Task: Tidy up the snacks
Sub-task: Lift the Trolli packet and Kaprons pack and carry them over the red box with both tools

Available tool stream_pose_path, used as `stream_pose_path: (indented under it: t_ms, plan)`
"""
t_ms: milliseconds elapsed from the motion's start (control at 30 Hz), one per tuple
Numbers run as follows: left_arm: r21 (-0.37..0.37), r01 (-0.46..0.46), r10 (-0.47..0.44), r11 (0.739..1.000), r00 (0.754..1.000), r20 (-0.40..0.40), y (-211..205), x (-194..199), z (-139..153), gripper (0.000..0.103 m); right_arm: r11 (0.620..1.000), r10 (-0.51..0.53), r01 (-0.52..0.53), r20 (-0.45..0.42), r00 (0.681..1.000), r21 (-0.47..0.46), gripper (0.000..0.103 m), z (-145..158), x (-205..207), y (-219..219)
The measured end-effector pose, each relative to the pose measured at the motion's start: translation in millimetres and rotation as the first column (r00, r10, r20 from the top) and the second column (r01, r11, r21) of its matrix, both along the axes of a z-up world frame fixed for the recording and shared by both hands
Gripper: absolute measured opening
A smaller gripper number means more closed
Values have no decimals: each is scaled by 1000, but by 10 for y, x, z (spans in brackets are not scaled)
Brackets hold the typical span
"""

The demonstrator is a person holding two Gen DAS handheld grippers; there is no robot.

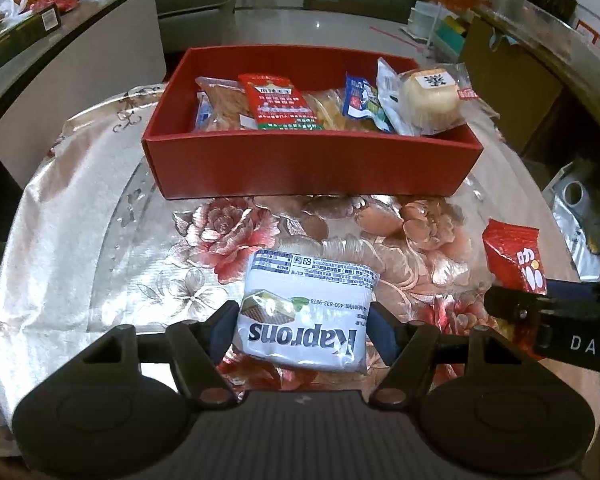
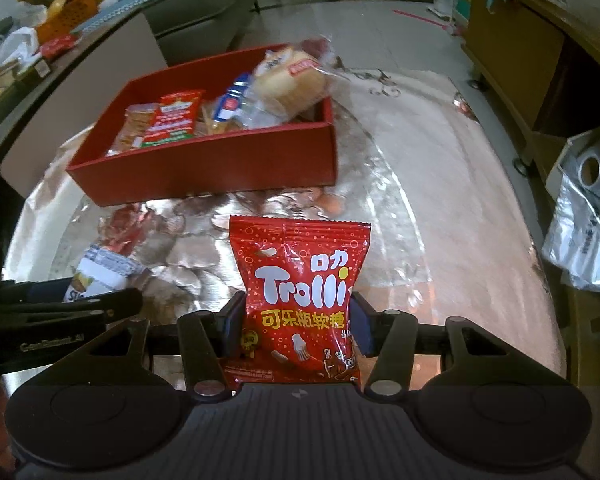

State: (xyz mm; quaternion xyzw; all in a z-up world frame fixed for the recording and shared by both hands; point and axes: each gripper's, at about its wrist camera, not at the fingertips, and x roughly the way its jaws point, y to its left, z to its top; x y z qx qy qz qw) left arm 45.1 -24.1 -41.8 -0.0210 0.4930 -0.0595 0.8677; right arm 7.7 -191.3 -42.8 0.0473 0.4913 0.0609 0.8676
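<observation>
- Gripping a snack in each hand: low in the left wrist view, the left gripper (image 1: 302,326) pinches the white wafer pack (image 1: 306,316) by its two side edges, lower centre of frame, above the flowered tablecloth (image 1: 76,232).
- Centre frame, the red box (image 1: 300,164) waits with its near wall facing us, already crowded: a red packet (image 1: 278,100) left of middle, a blue sachet (image 1: 358,100) beside it, and a wrapped bun (image 1: 430,100) propped on the right rim.
- Risk here: the wafer wrapper looks slick and only its edges are clamped, so a tilt could let it slide out before it clears the wall.
- Another risk: that bun sits high at the upper right of the box; I judge that a pack dropped against it could tip it over the rim.
- Over to the right wrist view: the right gripper (image 2: 298,320) is clamped on the red gummy bag (image 2: 300,300), lower centre, pads squeezing its waist.
- Risk: the bag is soft and puffy, so it may bulge or twist in the pinch and catch the box wall.
- Both grippers sit close side by side; heading to the same box together, they could knock each other.
- What each view adds: the left one shows the box contents square-on and only a corner of the gummy bag at the right edge; the right one shows the bag's full front, the bun leaning over the far corner, and the other gripper at lower left.
</observation>
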Motion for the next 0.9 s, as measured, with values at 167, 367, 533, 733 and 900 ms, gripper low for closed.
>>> stream_pose_path:
  t_ms: [167,367,533,733,900]
  plan:
    - [-6,-5,5,1000,1000,21,40,-34,89,62,1000,8,-8,22,1000,-2,61,77,-26,67]
    - [-13,-22,22,1000,998,55,112,-108,225,62,1000,19,-19,50,999,4,61,178,-57,125]
    - [-26,-37,39,999,995,91,169,-151,368,62,999,34,-36,98,995,16,61,330,-97,168]
    - [-24,-43,46,999,992,121,187,-189,471,62,998,53,-56,132,990,18,61,468,-112,244]
    - [-28,-48,51,998,989,136,186,-212,552,62,997,70,-72,151,986,8,61,574,-130,325]
